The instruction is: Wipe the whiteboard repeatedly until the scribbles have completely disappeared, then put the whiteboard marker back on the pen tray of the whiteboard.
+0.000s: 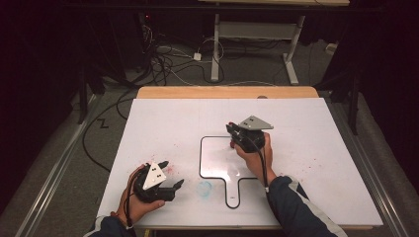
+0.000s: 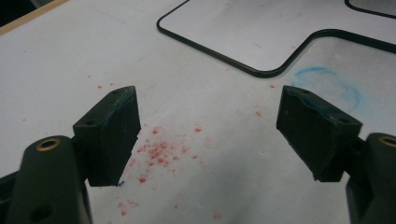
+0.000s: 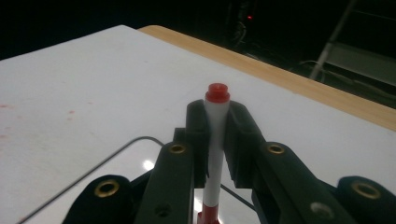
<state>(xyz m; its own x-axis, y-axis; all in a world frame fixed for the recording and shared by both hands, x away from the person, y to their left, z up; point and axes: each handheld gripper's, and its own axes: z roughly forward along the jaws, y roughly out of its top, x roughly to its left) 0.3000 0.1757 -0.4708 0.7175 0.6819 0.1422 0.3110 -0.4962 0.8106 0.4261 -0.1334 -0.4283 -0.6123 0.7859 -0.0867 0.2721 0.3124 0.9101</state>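
Note:
A white marker with a red end (image 3: 215,140) stands upright between the pads of my right gripper (image 3: 216,122), which is shut on it. In the high view the right gripper (image 1: 235,132) hovers over the upper right part of a small whiteboard with a black rim and a handle (image 1: 204,168). My left gripper (image 1: 171,173) rests at the table's front left, open with nothing between its fingers. Seen from the left gripper view, the left gripper (image 2: 208,135) has its jaws wide apart over red specks (image 2: 156,151) on the white table.
A white sheet (image 1: 306,148) covers the table, with a wooden edge (image 1: 227,92) at the back. A faint blue ring smudge (image 1: 204,187) lies left of the whiteboard's handle. Cables and a desk frame (image 1: 217,49) stand on the floor beyond.

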